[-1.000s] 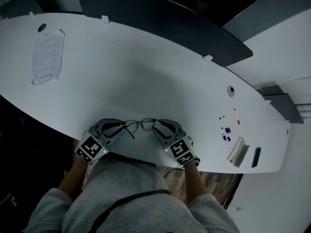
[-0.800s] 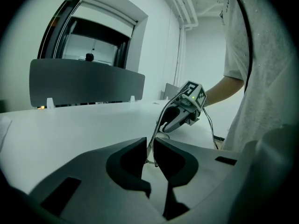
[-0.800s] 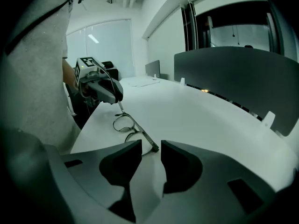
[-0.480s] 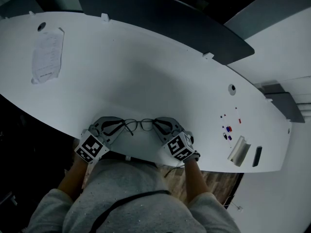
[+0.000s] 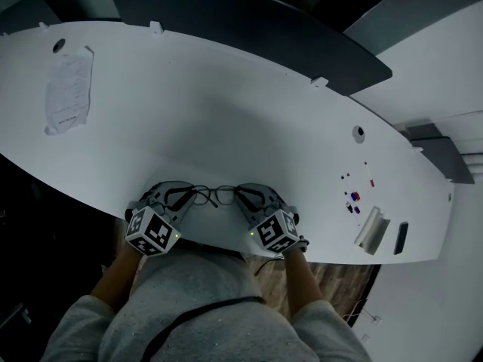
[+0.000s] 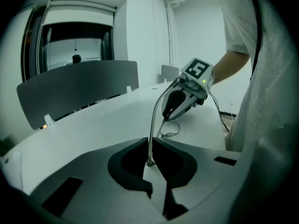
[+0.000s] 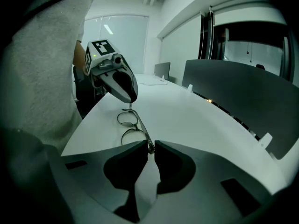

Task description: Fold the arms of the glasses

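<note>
Thin dark-framed glasses [image 5: 216,194] lie on the white table [image 5: 226,111] near its front edge, between my two grippers. My left gripper [image 5: 189,194] has the left arm [image 6: 152,120] of the glasses running between its jaws. These jaws are closing, and the pads press on the arm. My right gripper [image 5: 240,194] pinches the frame's right end [image 7: 148,143], its jaws also closing. In the right gripper view the lenses [image 7: 127,125] stretch away toward the left gripper [image 7: 131,101]. The left gripper view shows the right gripper [image 6: 164,118] at the far end of the frame.
A sheet of paper [image 5: 68,89] lies at the far left of the table. Small coloured items [image 5: 353,198], a white object [image 5: 370,231] and a dark one [image 5: 398,237] sit at the right. A dark divider panel [image 5: 249,29] runs along the back. The person's torso is close behind the front edge.
The right gripper's jaws have closed onto the frame's right end. The left gripper has rolled, turning its marker cube, and kept its hold. The glasses have hardly shifted.
</note>
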`<state>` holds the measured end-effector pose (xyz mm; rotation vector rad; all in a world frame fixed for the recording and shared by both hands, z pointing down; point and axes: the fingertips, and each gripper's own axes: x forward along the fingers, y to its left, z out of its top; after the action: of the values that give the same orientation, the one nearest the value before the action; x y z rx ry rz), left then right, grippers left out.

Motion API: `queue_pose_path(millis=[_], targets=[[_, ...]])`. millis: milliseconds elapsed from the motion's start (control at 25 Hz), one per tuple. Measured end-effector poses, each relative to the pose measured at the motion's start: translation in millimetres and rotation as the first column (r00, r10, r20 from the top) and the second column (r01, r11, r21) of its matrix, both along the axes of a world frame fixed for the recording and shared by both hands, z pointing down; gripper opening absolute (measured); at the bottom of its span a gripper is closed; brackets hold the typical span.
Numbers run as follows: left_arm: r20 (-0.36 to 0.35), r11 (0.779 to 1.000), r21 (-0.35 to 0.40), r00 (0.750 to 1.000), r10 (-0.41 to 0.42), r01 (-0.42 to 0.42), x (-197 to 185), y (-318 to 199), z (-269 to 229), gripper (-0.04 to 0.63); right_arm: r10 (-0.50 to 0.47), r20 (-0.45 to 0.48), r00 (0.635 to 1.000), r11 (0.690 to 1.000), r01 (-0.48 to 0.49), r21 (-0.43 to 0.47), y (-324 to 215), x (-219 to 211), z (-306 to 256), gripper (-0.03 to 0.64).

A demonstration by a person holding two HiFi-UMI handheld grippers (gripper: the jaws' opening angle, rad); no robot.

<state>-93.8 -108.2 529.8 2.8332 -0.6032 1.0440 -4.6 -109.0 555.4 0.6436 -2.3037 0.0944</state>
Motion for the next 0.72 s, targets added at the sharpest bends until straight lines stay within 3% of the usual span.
queue_pose_path(millis=[80,320,720], targets=[[0.064,0.999,0.031,0.998,0.020,-0.022,5,0,4,0.035,0.002,0.001,1.000,1.000,-0.002,0.006,1,-1,-1,0.057],[0.158,0.996,0.069,0.987,0.039,-0.050,11,0,9,0.035,-0.002,0.004,1.000,1.000,0.002,0.011,1,0,1,0.055],[0.345,0.980,0.126,0.933,0.099,-0.151,20,2,19,0.034,0.009,0.016,1.000,1.000,-0.009,0.012,1,2,1,0.055]])
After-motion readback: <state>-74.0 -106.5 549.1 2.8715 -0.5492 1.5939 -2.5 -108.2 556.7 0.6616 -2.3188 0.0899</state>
